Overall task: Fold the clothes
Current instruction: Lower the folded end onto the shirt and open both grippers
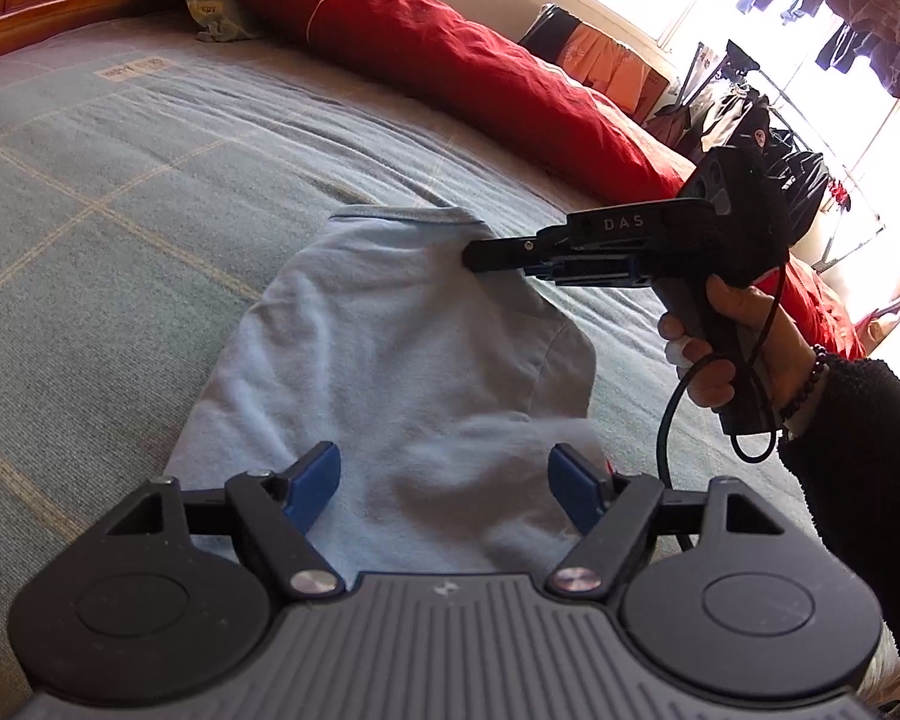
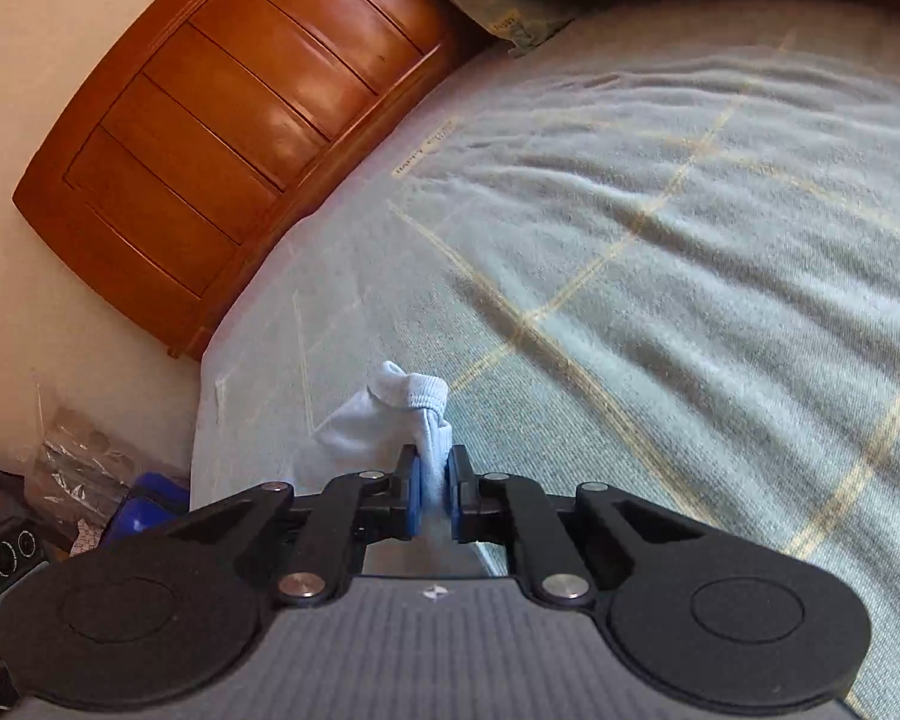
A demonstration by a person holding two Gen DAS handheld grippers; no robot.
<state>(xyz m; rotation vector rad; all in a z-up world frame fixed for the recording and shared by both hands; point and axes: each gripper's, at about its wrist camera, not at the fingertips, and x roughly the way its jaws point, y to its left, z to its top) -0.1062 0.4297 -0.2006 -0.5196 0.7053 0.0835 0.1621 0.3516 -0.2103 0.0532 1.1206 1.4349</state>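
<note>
A light blue shirt (image 1: 390, 372) lies on the bed, partly folded, its collar edge at the far end. My left gripper (image 1: 444, 480) is open, its blue pads (image 1: 315, 480) spread over the shirt's near part, holding nothing. My right gripper (image 1: 480, 255) comes in from the right and is shut on the shirt's far right edge, near the collar, lifting it a little. In the right wrist view the right gripper (image 2: 433, 495) pinches a bunch of the light blue cloth (image 2: 390, 414) between its blue pads.
The bed has a grey-blue blanket with yellow check lines (image 1: 120, 192). A long red pillow (image 1: 450, 54) and a grey pillow (image 1: 210, 0) lie at the far side. A wooden headboard (image 2: 228, 138) stands at the bed's end. Clutter lies on the floor (image 2: 60, 492). Clothes hang by the window (image 1: 840, 6).
</note>
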